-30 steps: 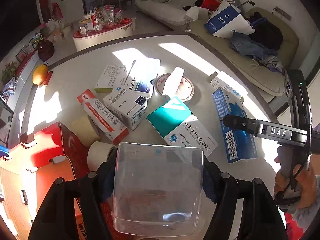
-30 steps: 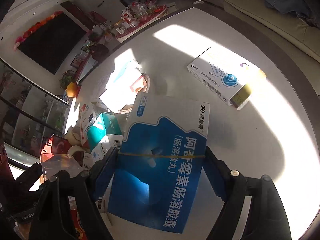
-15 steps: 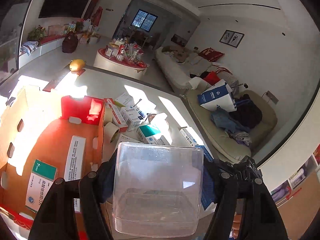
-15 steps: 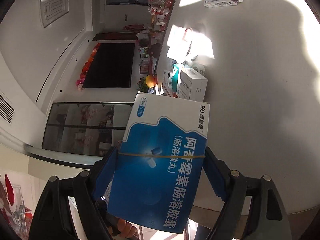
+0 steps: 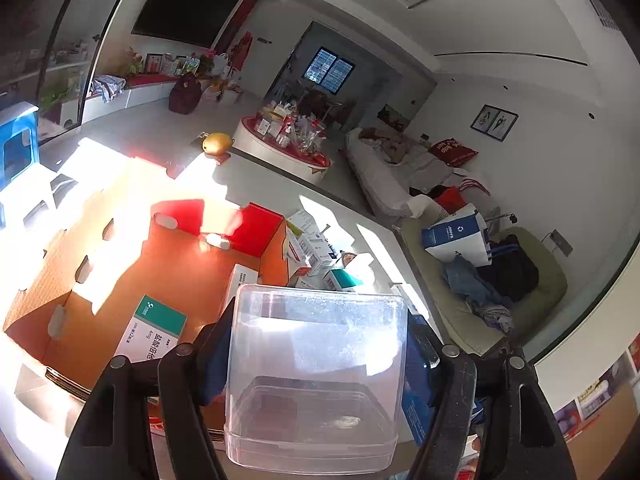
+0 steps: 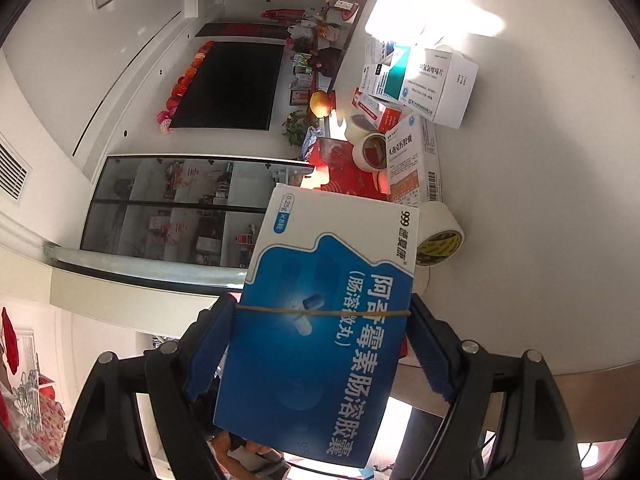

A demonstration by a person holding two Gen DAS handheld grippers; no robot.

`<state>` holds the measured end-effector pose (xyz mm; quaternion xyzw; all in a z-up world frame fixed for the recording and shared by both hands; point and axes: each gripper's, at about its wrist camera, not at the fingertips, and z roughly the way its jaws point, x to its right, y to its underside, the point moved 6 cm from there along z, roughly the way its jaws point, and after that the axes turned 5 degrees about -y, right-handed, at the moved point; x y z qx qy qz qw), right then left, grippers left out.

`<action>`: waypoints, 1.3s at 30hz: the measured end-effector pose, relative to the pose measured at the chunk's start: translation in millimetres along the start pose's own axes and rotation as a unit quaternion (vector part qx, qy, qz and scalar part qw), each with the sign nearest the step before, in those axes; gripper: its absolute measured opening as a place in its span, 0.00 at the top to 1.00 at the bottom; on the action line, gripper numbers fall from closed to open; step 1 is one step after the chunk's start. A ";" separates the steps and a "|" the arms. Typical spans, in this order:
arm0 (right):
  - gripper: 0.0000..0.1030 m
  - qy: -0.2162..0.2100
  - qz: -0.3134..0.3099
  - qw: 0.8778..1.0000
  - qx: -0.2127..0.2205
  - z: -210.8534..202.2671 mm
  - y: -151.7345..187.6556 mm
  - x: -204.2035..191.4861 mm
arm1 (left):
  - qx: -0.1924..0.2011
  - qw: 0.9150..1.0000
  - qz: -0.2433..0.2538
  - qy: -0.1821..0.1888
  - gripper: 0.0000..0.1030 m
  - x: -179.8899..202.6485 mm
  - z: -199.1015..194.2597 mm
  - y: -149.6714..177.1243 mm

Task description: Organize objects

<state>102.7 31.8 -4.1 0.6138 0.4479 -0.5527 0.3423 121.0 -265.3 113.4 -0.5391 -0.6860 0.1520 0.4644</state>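
Note:
My left gripper [image 5: 316, 360] is shut on a clear plastic box [image 5: 316, 376] and holds it in the air at the near right edge of an open cardboard box [image 5: 132, 264]. That box holds a green-and-white medicine carton [image 5: 154, 330] and a white carton [image 5: 242, 280]. My right gripper [image 6: 320, 336] is shut on a blue-and-white medicine box [image 6: 324, 328] with a rubber band round it, held above the white table [image 6: 540, 200], with the view rolled sideways.
Several medicine boxes [image 5: 316, 252] lie on the table past the cardboard box; they also show in the right wrist view [image 6: 420, 84]. Tape rolls [image 6: 438, 236] lie near them. A sofa [image 5: 492, 272] stands beyond the table's right edge.
Both grippers have lifted with their loads. The left one has swung left from the pile of medicine boxes to the cardboard box. The right view has rolled sideways.

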 end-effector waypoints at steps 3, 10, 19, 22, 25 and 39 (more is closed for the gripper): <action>0.19 0.002 -0.004 1.000 -0.004 4.3 3.4 -3.5 | 0.003 1.000 0.003 0.001 0.28 -1.6 -4.6 1.8; 0.19 0.005 -0.007 1.000 -0.008 9.4 4.0 -7.3 | 0.008 1.000 -0.002 0.002 0.28 -6.3 -10.5 2.3; 0.19 0.007 -0.010 1.000 -0.013 14.4 7.3 -10.9 | 0.008 1.000 -0.010 0.001 0.28 -11.5 -13.6 5.8; 0.19 0.008 -0.012 1.000 -0.014 15.6 8.2 -12.0 | 0.009 1.000 -0.011 0.001 0.28 -12.3 -14.4 6.2; 0.19 0.008 -0.012 1.000 -0.016 16.5 9.0 -12.4 | 0.010 1.000 -0.012 0.001 0.28 -12.9 -15.3 5.9; 0.19 0.010 -0.015 1.000 -0.022 20.8 11.8 -13.9 | 0.012 1.000 -0.014 0.000 0.28 -14.8 -17.1 4.7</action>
